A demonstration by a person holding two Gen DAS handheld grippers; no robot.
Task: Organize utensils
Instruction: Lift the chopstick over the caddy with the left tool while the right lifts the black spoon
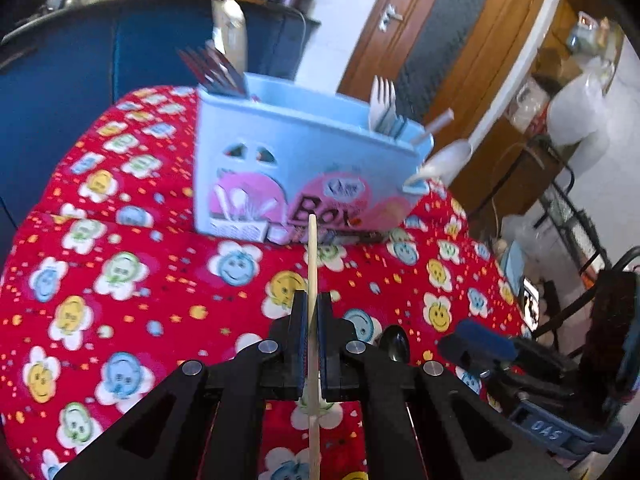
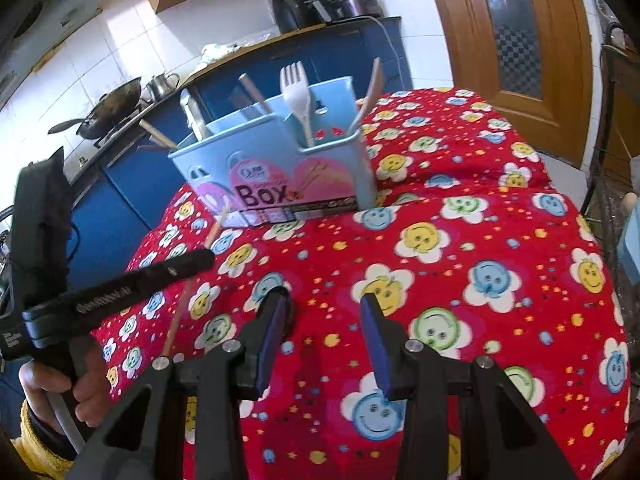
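A table is covered by a red smiley-flower cloth [image 2: 460,208], and on it, near the far edge, a light blue utensil box [image 1: 304,160] is stood, already holding forks, a white plastic fork [image 2: 295,92] and sticks in its compartments. A single wooden chopstick [image 1: 312,264] is pinched by the left gripper [image 1: 312,312], its tip pointed at the box front; the right gripper [image 2: 326,312] is held spread and empty over the cloth. The thin stick could be pivoted or slipped between the flat pads, the rim could be struck instead of an opening, or the light box could be tipped
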